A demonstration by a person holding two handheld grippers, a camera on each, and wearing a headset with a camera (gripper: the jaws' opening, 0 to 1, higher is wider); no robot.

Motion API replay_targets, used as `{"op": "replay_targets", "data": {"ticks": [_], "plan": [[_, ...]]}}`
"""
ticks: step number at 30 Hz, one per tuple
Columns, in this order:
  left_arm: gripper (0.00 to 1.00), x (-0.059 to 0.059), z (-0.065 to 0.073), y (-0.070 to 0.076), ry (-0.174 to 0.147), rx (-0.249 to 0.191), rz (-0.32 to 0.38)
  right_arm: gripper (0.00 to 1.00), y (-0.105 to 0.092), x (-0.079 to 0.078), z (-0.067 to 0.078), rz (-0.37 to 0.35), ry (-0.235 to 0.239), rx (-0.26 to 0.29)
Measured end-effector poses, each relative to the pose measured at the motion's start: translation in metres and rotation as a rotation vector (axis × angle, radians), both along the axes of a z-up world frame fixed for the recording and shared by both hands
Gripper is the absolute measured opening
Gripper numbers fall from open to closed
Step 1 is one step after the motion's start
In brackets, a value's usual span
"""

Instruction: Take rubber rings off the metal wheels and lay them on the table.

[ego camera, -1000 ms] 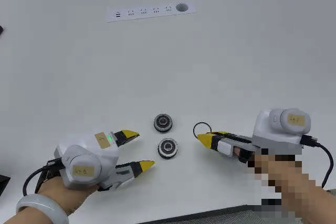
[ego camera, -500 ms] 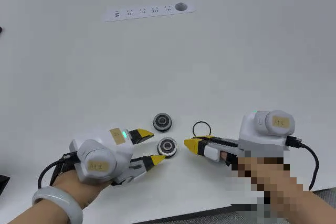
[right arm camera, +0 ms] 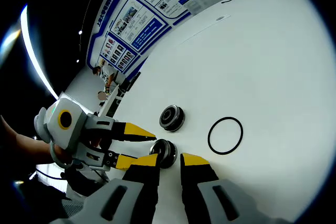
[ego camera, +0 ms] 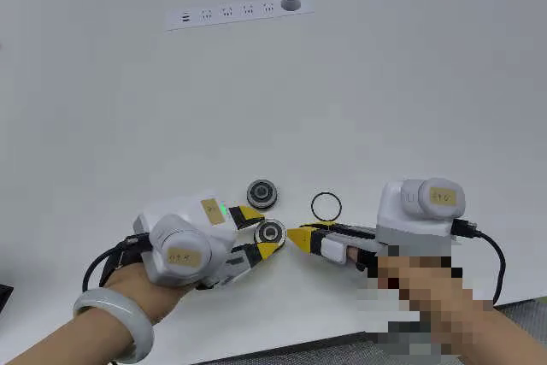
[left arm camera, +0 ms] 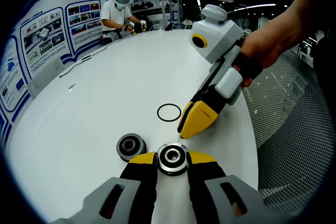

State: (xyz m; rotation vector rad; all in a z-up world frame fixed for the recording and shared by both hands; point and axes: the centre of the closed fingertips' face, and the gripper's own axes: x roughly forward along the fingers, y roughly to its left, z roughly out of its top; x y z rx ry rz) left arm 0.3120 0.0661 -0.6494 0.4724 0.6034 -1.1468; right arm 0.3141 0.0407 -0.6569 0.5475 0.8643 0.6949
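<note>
Reading the small yellow stickers (ego camera: pixel 183 256) on the two tools fails, the writing being too small, as on the blue wall posters (right arm camera: pixel 157 22). The left gripper (ego camera: pixel 261 232) lies low over the white table (ego camera: pixel 385 83), jaws pinching a metal wheel (ego camera: pixel 271 232). The right gripper (ego camera: pixel 297 237), at its 3 o'clock, points at it with jaws pressed together, tips just beside it. A second wheel (ego camera: pixel 262 194) sits at 11 o'clock, a loose rubber ring (ego camera: pixel 326 206) flat at 2 o'clock, a power strip (ego camera: pixel 239 13) far off at 12.
</note>
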Motion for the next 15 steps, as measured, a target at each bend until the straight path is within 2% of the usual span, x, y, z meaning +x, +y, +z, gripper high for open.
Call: {"op": "replay_targets", "data": {"ticks": [8, 15], "plan": [[0.2, -0.0004, -0.0034, -0.0003, 0.007, 0.014, -0.013, 0.17, 0.003, -0.0002, -0.0016, 0.001, 0.008, 0.008], [0.16, -0.0007, -0.0038, -0.002, 0.014, 0.009, -0.018, 0.17, 0.005, 0.0016, -0.0013, -0.001, 0.013, 0.018]]}}
